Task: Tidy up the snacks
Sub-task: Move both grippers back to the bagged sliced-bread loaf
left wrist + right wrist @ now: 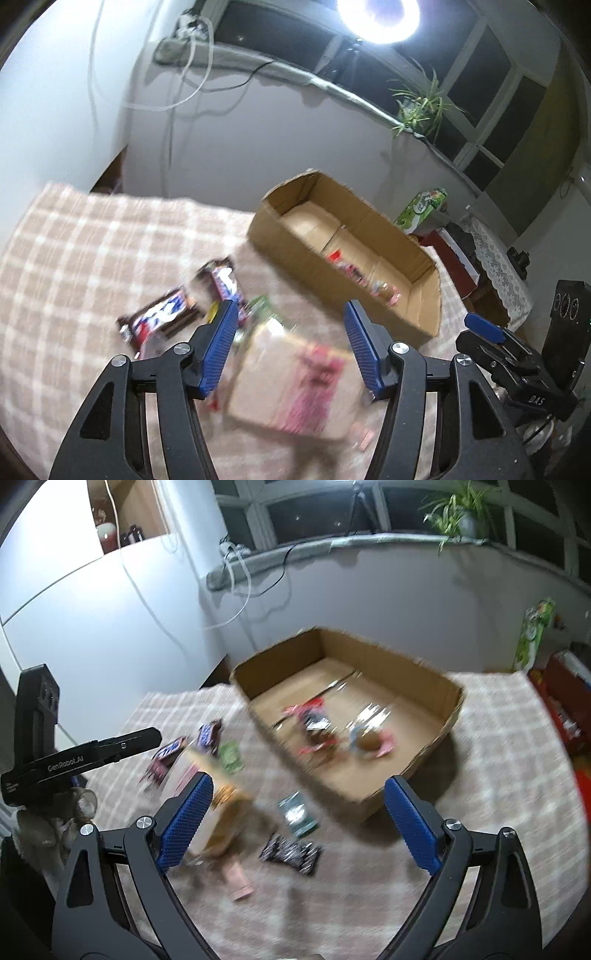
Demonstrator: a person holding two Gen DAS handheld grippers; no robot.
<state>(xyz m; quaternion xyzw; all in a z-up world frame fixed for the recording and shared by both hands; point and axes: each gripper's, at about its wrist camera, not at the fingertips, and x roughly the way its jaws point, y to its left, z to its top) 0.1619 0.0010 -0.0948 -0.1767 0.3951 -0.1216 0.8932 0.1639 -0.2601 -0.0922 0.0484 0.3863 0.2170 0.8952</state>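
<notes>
Claws first: my left claw point(290, 325) is about half open, and a tan box with pink print point(295, 384) sits low between its blue pads point(218, 350). The picture is blurry there, so I think the pads are not pressing on the box, but I am not sure. My right claw point(299, 805) is wide open and holds nothing.

Just past the left claw lie two dark candy bars point(177, 314) with white and blue letters, side by side on the checked cloth point(81, 243) that covers the counter. A small green packet point(262, 306) lies next to them, close to the left pad.

In the right wrist view, a dark green packet point(297, 814) and a black and white packet point(290, 851) lie on the cloth between the right claw's pads. A small pink piece point(238, 880) lies a bit nearer to me. The tan box stands near the left pad in this view.

Farther out is the open cardboard box point(436, 686). It sits on the cloth near the wall. Some snacks point(332, 727) are in it: red, dark and shiny wrappers, too blurry to name.

Behind it all is a window sill with a green plant point(421, 103) and a bright round lamp point(376, 18).
</notes>
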